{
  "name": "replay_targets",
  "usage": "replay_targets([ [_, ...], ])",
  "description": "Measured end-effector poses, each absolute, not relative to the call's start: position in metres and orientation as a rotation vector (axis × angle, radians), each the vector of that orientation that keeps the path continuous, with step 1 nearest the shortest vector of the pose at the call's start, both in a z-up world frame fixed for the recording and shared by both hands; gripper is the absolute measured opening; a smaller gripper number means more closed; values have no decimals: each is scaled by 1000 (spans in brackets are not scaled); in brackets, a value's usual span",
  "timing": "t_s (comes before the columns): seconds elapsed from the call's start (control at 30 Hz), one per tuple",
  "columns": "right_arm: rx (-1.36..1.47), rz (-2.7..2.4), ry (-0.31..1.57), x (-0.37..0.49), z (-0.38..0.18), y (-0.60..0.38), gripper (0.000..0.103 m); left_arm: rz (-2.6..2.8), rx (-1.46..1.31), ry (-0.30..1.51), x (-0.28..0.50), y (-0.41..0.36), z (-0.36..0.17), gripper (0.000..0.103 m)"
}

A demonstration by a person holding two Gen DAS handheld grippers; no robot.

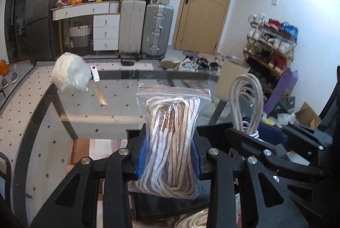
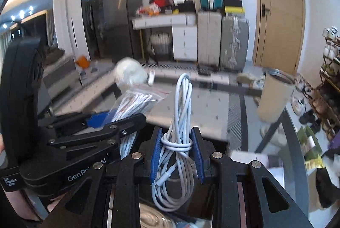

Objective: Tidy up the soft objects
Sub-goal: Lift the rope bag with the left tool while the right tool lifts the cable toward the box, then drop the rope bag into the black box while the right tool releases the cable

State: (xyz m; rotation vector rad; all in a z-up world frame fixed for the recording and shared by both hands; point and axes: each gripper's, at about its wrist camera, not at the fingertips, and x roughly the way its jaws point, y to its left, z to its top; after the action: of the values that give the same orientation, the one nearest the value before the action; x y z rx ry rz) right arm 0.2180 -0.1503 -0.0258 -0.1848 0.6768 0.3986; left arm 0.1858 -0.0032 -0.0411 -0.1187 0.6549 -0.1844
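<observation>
While the left gripper (image 1: 170, 155) clamps the bagged rope (image 1: 173, 143) and the right gripper (image 2: 176, 155) clamps the coiled white cable (image 2: 180, 143), slick plastic or loose loops could slip out.

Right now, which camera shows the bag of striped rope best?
The left wrist view: the bag of striped rope sits centred and sharp in the left gripper. The right wrist view shows only its blurred upper part.

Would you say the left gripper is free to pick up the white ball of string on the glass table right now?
Probably not yet: the left gripper is shut on the bagged rope, so its jaws are occupied. The white ball of string sits unobstructed on the glass table.
</observation>
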Motion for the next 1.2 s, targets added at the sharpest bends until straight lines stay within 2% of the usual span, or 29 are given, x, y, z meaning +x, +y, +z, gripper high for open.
replay_targets([
  [0.33, -163, 369, 881, 241, -64, -159, 27, -169, -93, 796, 191, -16, -59, 34],
  [0.6, -191, 367, 906, 239, -68, -161, 28, -186, -70, 858, 185, -20, -64, 36],
  [0.73, -146, 365, 930, 239, -66, -167, 36, -188, -94, 849, 183, -15, -61, 39],
  [1.0, -105, 379, 918, 222, -53, -177, 47, -183, -86, 806, 172, -12, -45, 56],
  [1.07, -103, 390, 906, 215, -47, -178, 51, -189, -95, 797, 168, -9, -40, 57],
  [1.2, -113, 405, 882, 199, -33, -183, 51, -213, -92, 771, 153, -6, -27, 57],
])
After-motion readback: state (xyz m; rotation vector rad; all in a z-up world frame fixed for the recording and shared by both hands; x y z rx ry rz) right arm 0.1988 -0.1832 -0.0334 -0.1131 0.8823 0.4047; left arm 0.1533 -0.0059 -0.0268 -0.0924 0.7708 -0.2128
